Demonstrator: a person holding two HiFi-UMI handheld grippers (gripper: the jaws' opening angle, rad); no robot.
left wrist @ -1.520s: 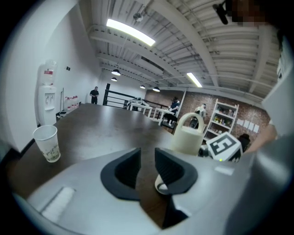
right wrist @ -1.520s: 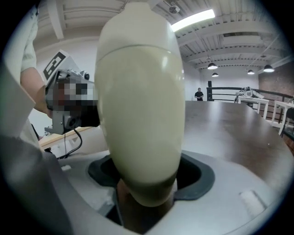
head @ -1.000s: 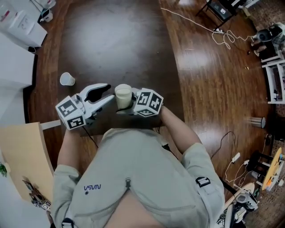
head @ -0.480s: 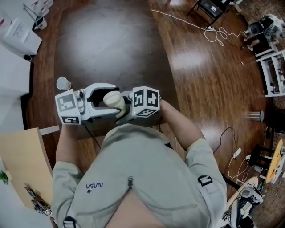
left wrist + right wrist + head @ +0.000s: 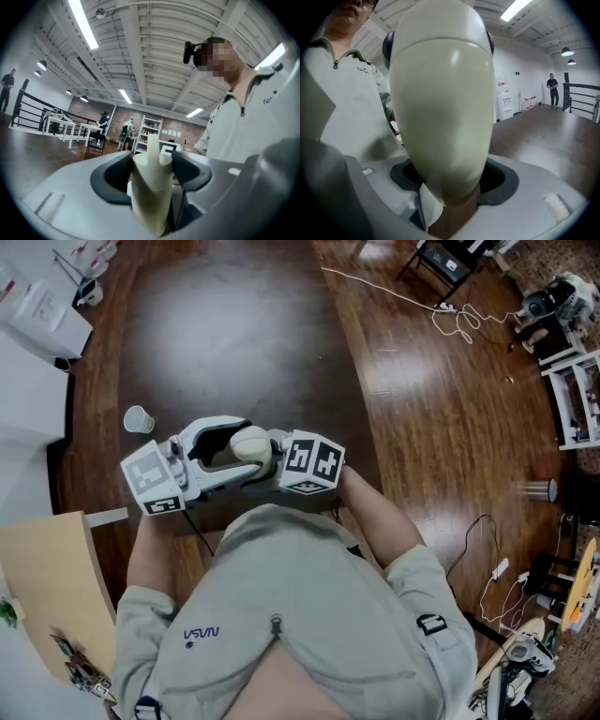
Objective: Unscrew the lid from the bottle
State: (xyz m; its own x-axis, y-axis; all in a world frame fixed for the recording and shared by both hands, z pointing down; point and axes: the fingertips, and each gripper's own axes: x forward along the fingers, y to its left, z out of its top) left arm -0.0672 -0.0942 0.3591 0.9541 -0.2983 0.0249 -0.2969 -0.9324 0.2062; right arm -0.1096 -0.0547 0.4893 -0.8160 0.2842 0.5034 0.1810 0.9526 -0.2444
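Note:
A cream plastic bottle (image 5: pixel 251 442) hangs in front of the person's chest, above the near edge of the dark table (image 5: pixel 234 334). My right gripper (image 5: pixel 450 178) is shut on it, and its dark pads (image 5: pixel 500 177) press the narrower lower part. The domed body, crossed by a seam, fills the right gripper view. My left gripper (image 5: pixel 151 173) comes in from the left, and its jaws have just been closing. The bottle's lid end (image 5: pixel 150 197) sits between them, with the pads (image 5: pixel 190 169) against its sides. The two grippers face each other.
On the table to the left of the grippers stands a small white paper cup (image 5: pixel 138 418). White boxes (image 5: pixel 42 306) sit at the far left. A pale wooden board (image 5: pixel 47 587) lies beside the person. Cables (image 5: pixel 450 310) trail over the wooden floor at the right.
My left gripper stood beside the bottle a second ago and now has its jaws around the bottle's top. Both grippers and the bottle have risen slightly, and the bottle has tipped.

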